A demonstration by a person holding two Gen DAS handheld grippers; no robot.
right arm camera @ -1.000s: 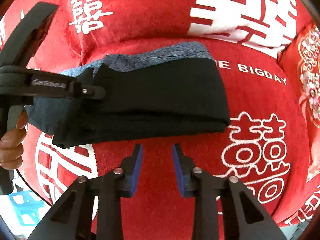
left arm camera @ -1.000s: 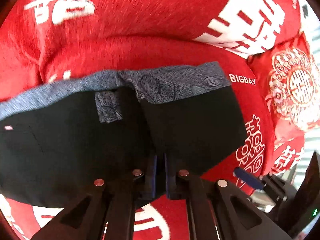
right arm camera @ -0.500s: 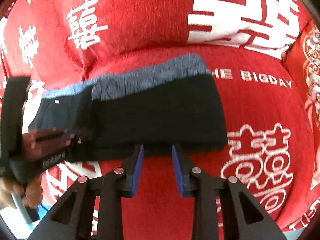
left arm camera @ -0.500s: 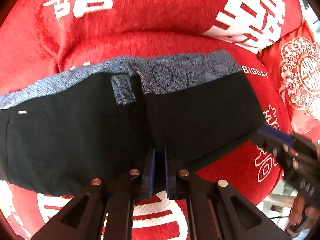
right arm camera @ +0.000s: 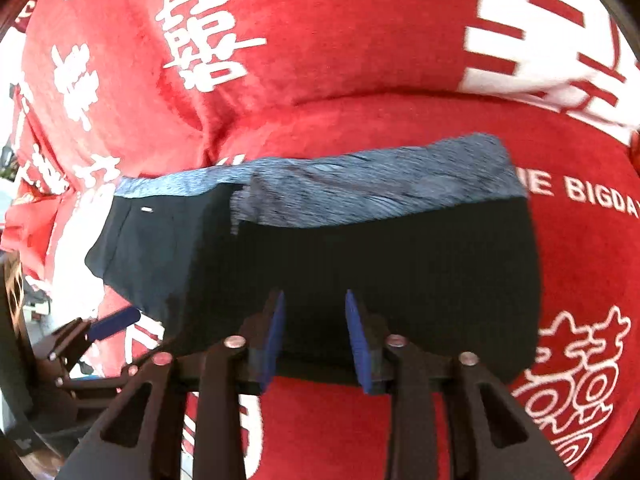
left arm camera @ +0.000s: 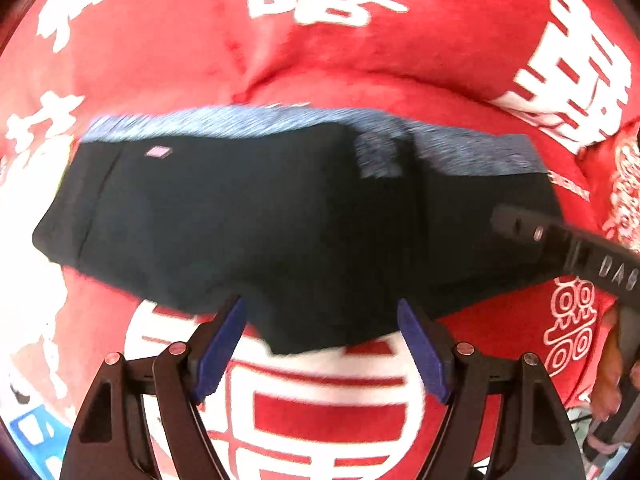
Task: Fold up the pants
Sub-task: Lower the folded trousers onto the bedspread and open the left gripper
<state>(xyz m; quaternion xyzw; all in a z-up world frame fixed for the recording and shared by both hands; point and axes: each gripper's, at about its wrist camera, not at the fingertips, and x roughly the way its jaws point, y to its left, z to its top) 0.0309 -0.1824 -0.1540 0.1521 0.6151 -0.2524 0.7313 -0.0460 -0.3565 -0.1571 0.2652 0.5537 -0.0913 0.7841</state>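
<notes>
The black pants (left arm camera: 280,232) with a grey-blue patterned waistband (left arm camera: 460,148) lie folded on a red sofa seat (left arm camera: 328,412). My left gripper (left arm camera: 320,332) is open, its blue pads on either side of the pants' near edge, holding nothing. My right gripper (right arm camera: 314,332) is open, with its pads over the near edge of the pants (right arm camera: 380,272). The right gripper's body (left arm camera: 568,248) shows at the right of the left wrist view, over the pants' right end. The left gripper (right arm camera: 100,332) shows at the lower left of the right wrist view.
The red sofa back (right arm camera: 340,40) with white characters rises behind the pants. A red embroidered cushion (left arm camera: 624,184) sits at the right. The seat cover reads "THE BIGDAY" (right arm camera: 592,196) right of the pants. The floor shows at the lower left (left arm camera: 28,436).
My left gripper has let go of the pants' near edge and opened wide, shifting left. My right gripper has moved forward onto the pants' near edge.
</notes>
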